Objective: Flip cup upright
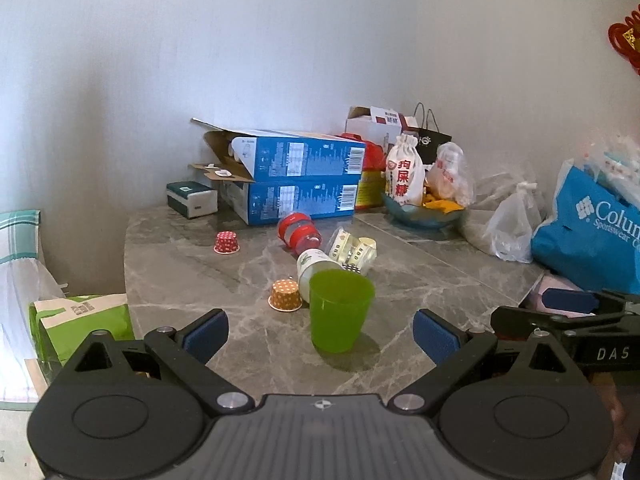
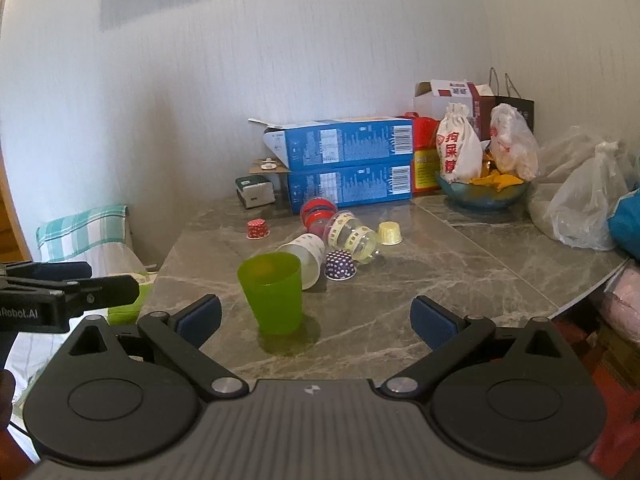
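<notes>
A translucent green plastic cup [image 1: 339,311] stands upright, mouth up, on the grey marble table [image 1: 420,280]; it also shows in the right wrist view [image 2: 273,293]. My left gripper [image 1: 320,334] is open and empty, just in front of the cup, with the cup between and beyond its blue pads [image 1: 206,332]. My right gripper [image 2: 316,318] is open and empty, a little to the right of the cup and short of it. Neither gripper touches the cup.
Behind the cup lie a white paper cup [image 2: 306,254], a clear cup [image 2: 354,236] and a red cup [image 2: 316,210] on their sides. Small cupcake liners [image 1: 285,295] [image 2: 340,266] stand around. Blue boxes [image 1: 296,176], a bowl [image 2: 482,196] and bags [image 1: 592,224] crowd the back and right.
</notes>
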`<state>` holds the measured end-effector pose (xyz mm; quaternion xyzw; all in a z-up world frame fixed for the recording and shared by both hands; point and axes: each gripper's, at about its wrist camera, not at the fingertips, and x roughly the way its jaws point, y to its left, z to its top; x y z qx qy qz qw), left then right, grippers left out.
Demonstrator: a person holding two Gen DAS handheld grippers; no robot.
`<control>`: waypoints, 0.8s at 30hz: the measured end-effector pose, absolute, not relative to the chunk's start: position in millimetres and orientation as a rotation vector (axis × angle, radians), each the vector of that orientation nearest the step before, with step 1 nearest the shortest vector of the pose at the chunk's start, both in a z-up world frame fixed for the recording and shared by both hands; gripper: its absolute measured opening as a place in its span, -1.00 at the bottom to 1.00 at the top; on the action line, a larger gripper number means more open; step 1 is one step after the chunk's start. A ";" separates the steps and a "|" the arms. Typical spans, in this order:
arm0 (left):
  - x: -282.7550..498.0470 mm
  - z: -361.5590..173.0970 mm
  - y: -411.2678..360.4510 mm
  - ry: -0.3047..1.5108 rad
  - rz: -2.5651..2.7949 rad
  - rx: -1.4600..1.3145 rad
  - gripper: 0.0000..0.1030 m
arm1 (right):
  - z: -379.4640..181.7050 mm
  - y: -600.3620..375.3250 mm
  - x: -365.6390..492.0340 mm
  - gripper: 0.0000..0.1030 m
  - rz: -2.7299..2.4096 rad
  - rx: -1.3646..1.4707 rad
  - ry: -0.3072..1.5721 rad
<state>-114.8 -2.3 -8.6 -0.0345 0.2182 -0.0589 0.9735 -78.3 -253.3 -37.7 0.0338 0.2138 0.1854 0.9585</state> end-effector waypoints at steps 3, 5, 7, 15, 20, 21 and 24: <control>-115.7 -8.4 -5.1 0.439 -0.098 -0.054 0.94 | -37.3 -252.7 -79.4 0.98 0.382 0.061 0.426; -116.0 -9.1 -5.8 0.443 -0.089 -0.057 0.94 | -38.0 -252.3 -81.4 0.98 0.393 0.058 0.429; -116.3 -9.8 -5.3 0.449 -0.090 -0.065 0.94 | -38.9 -251.5 -81.4 0.98 0.399 0.055 0.429; -119.0 -8.3 -3.3 0.457 -0.055 -0.068 0.94 | -38.6 -250.0 -83.5 0.98 0.424 0.044 0.427; -120.3 -7.6 -4.2 0.456 -0.042 -0.058 0.94 | -38.3 -249.9 -82.8 0.98 0.425 0.043 0.429; -120.8 -7.1 -4.4 0.454 -0.038 -0.056 0.94 | -38.4 -249.9 -82.9 0.98 0.426 0.042 0.428; -122.4 -5.4 -3.1 0.448 -0.033 -0.060 0.94 | -37.5 -249.3 -82.8 0.98 0.428 0.042 0.424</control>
